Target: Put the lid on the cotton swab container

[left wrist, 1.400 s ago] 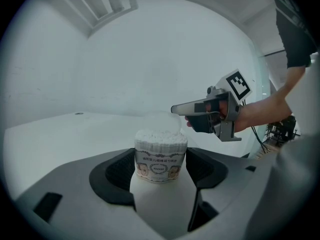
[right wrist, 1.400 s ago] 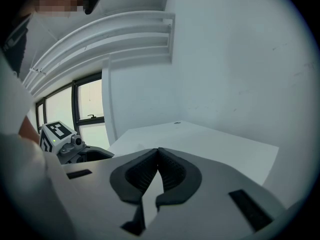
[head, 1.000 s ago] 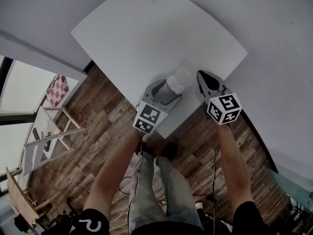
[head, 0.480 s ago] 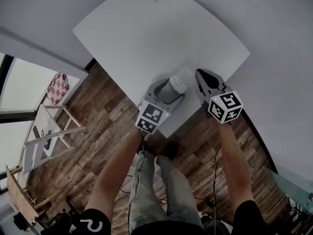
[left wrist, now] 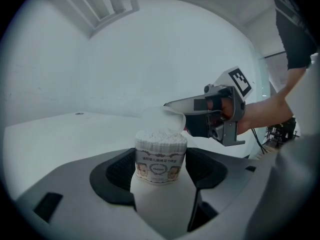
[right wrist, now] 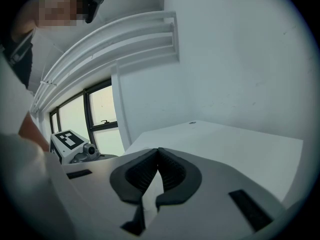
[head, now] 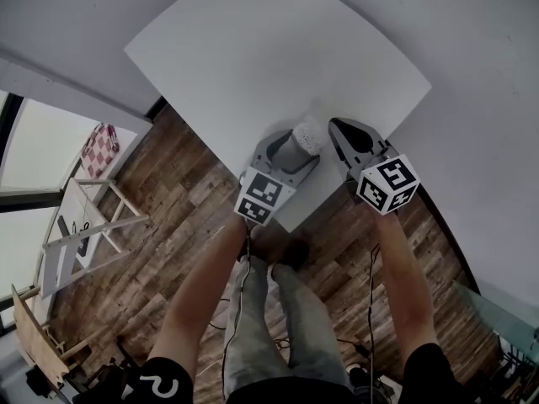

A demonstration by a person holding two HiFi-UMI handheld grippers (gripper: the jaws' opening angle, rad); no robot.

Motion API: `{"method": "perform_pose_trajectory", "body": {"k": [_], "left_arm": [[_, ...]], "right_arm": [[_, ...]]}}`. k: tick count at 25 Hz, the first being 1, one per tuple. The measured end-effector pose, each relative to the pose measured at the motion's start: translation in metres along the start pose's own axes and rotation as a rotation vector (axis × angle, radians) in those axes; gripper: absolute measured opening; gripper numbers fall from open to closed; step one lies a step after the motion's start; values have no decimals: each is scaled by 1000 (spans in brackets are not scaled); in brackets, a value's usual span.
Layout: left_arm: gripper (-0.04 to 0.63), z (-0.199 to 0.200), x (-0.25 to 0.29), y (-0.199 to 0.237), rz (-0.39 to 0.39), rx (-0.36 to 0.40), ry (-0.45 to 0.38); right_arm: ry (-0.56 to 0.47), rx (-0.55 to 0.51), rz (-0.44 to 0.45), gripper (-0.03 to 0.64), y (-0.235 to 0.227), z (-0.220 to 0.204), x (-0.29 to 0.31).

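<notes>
A small round cotton swab container (left wrist: 160,156) with a printed label and white swab tips on top stands upright between the jaws of my left gripper (left wrist: 160,173), which is shut on its body. From above, the container (head: 301,144) sits in the left gripper (head: 295,151) over the near edge of the white table (head: 253,49). My right gripper (left wrist: 174,105) is shut on a thin translucent lid (left wrist: 161,119). The lid hangs tilted just above and behind the swab tips. In the right gripper view the lid (right wrist: 154,185) shows edge-on between the closed right gripper (right wrist: 158,156).
The table stands in a room corner by white walls (head: 472,49). Wooden floor (head: 168,225) lies below its near edge, with a folding rack (head: 84,225) at the left. The left gripper's marker cube (right wrist: 67,140) shows beside a window in the right gripper view.
My right gripper has moved left with the lid, closing in on the container's top. The left gripper and container shifted only slightly.
</notes>
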State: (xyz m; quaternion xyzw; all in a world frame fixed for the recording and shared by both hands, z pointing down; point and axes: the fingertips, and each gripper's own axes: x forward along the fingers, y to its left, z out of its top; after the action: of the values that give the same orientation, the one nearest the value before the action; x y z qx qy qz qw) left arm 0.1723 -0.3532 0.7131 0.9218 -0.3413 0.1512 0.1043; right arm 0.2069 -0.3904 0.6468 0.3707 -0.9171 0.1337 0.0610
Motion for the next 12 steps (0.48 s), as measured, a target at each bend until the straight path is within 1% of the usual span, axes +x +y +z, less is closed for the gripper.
{"method": "perform_pose_trajectory", "body": {"k": [12], "left_arm": [[336,1,-2,2,-5,-5,-10]], "right_arm": [[21,-61,68,14,30,-3,15]]}}
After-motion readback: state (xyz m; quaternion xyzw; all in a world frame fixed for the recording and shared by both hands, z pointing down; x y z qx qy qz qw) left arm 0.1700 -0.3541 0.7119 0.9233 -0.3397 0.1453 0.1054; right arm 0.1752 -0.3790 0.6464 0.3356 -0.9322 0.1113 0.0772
